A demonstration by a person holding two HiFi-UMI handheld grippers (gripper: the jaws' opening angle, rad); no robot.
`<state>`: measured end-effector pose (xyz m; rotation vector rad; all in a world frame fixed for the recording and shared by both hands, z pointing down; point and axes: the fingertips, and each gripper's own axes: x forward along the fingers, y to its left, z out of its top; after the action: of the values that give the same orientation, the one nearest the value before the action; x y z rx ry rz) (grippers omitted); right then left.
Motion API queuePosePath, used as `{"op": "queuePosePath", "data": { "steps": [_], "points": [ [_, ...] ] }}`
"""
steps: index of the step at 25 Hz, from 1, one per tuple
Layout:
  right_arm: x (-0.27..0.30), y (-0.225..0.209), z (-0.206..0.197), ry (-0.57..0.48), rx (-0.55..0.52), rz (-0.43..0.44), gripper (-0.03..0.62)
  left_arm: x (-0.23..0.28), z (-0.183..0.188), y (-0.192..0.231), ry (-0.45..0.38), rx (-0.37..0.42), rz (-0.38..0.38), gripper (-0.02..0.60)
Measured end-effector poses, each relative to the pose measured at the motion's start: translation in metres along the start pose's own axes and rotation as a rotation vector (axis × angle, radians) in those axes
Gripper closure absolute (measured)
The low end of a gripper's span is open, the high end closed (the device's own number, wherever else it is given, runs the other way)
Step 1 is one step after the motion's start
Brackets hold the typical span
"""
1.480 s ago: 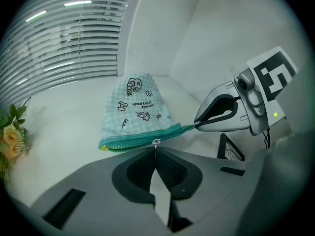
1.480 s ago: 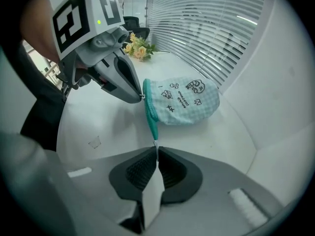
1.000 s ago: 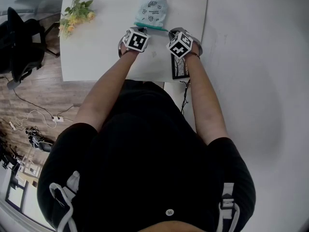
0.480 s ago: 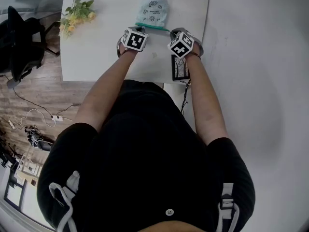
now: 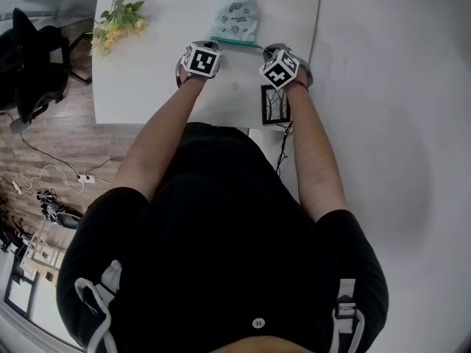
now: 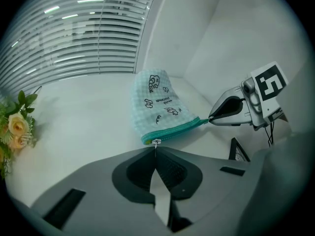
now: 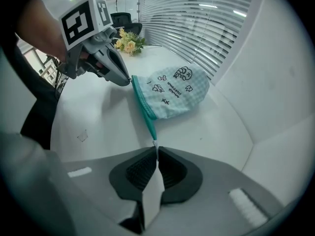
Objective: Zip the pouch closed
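Observation:
A pale blue checked pouch [image 5: 235, 15] with small cartoon prints lies on the white table [image 5: 158, 87], its teal zipper edge [image 5: 235, 41] towards me. My left gripper [image 5: 210, 44] is at the zipper's left end. In the left gripper view it [image 6: 156, 149] is shut on the small metal zipper pull [image 6: 156, 142]. My right gripper [image 5: 261, 48] is at the right end. In the right gripper view it [image 7: 156, 151] is shut on the zipper's end tab [image 7: 154, 144]. The teal edge [image 7: 143, 109] runs taut between the two grippers.
A bunch of yellow flowers [image 5: 118, 22] lies at the table's left side. A small framed picture [image 5: 274, 105] lies by the table's front edge under my right forearm. A black chair [image 5: 29, 65] and cables stand on the floor to the left. Window blinds [image 6: 74, 33] are behind the table.
The left gripper has edged a little to the left along the zipper edge. The right gripper and the pouch have stayed where they were.

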<state>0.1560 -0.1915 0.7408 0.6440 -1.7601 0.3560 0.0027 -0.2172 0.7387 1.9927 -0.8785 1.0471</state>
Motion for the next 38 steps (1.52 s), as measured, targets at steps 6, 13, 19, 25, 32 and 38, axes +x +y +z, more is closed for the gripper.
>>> {"op": "queuePosePath", "data": {
  "steps": [6, 13, 19, 25, 32, 38],
  "points": [
    [0.005, -0.006, -0.003, 0.003, 0.033, -0.018, 0.582, 0.004, -0.001, 0.004, 0.003, -0.015, 0.004, 0.574],
    [0.006, -0.001, -0.008, 0.006, 0.030, -0.005, 0.554, 0.001, -0.006, 0.004, 0.016, -0.002, -0.012, 0.548],
    [-0.001, 0.001, -0.015, 0.000, 0.064, 0.003, 0.519, -0.009, -0.012, 0.004, 0.010, 0.022, -0.017, 0.435],
    [-0.034, 0.005, 0.019, -0.171, 0.182, -0.017, 0.514, -0.046, -0.008, -0.002, -0.095, 0.064, -0.038, 0.417],
    [-0.099, 0.009, 0.078, -0.524, 0.406, 0.012, 0.514, -0.117, 0.029, -0.009, -0.358, 0.148, -0.087, 0.417],
    [-0.168, 0.024, 0.123, -0.768, 0.412, 0.026, 0.513, -0.188, 0.065, -0.027, -0.564, 0.211, -0.148, 0.417]
  ]
}}
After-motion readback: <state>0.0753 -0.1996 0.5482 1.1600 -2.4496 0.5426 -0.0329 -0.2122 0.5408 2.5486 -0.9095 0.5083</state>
